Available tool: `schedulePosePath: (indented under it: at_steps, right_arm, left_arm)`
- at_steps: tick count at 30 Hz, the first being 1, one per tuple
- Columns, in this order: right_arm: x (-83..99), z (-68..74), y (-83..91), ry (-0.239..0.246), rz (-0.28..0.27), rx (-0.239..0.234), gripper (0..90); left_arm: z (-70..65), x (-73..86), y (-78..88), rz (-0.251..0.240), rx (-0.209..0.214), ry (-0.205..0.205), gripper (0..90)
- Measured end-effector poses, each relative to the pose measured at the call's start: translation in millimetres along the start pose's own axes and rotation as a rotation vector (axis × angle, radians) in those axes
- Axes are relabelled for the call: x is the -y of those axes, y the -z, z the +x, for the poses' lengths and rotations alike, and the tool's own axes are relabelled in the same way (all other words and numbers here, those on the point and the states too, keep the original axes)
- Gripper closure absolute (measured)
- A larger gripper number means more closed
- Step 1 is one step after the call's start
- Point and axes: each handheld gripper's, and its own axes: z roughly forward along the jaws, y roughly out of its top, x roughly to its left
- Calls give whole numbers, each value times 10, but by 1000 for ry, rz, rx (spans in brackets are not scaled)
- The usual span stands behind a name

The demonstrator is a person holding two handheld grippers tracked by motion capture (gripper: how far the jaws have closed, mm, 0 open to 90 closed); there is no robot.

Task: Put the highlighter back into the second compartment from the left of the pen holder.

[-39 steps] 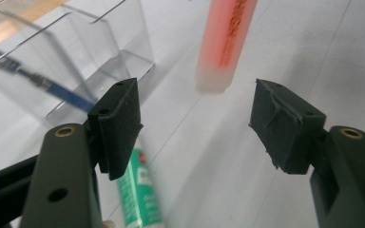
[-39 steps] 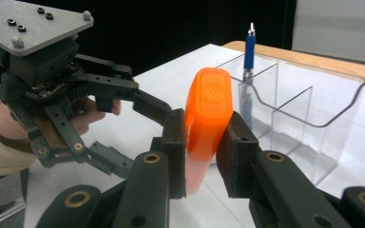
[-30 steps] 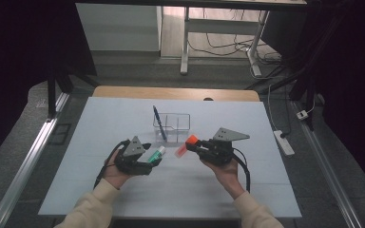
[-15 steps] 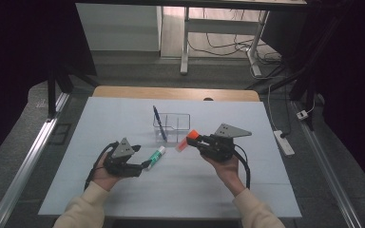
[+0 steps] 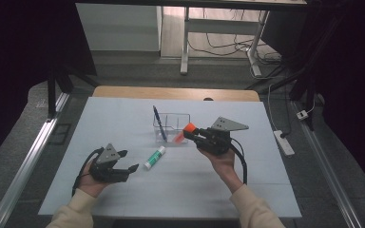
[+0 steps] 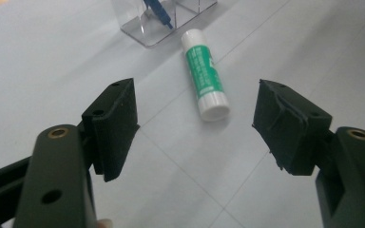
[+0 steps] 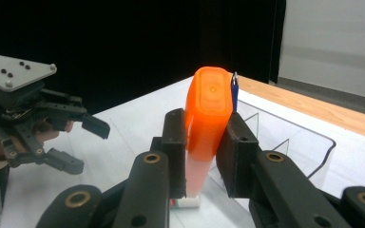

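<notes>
A green-and-white glue stick (image 5: 154, 157) lies flat on the white table. My left gripper (image 5: 128, 161) stands open just to its left, apart from it. In the left gripper view the glue stick (image 6: 204, 76) lies beyond the wide-apart jaws of the left gripper (image 6: 202, 127), with nothing between them. My right gripper (image 5: 193, 134) is shut on an orange-capped marker (image 5: 188, 128) beside a clear organizer (image 5: 173, 124). In the right gripper view the right gripper (image 7: 205, 147) clamps the marker (image 7: 206, 118), cap end up. A blue pen (image 5: 157, 117) leans in the organizer.
The clear organizer (image 7: 290, 137) has open compartments, with the blue pen (image 7: 234, 92) at its far side. A wooden strip (image 5: 171, 92) edges the table's far side. Metal rails run along both sides of the table. The left gripper (image 7: 71, 147) shows at the left of the right gripper view.
My left gripper has drawn back to the left, away from the glue stick, which stays lying where it was. The right gripper with the marker has hardly moved.
</notes>
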Motion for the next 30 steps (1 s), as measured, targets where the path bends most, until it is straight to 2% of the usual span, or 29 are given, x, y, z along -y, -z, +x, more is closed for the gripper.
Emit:
schedulePosePath:
  at_steps: [13,20,30]
  right_arm:
    - [-106,-88,-117,10,-28,40,741]
    - [-180,-188,-191,-6,-44,65,741]
    - [-257,-331,-347,-15,-15,111,741]
  left_arm:
    - [42,69,13,16,-5,13,315]
    - [47,67,17,14,-4,18,314]
    - [70,80,7,26,7,18,314]
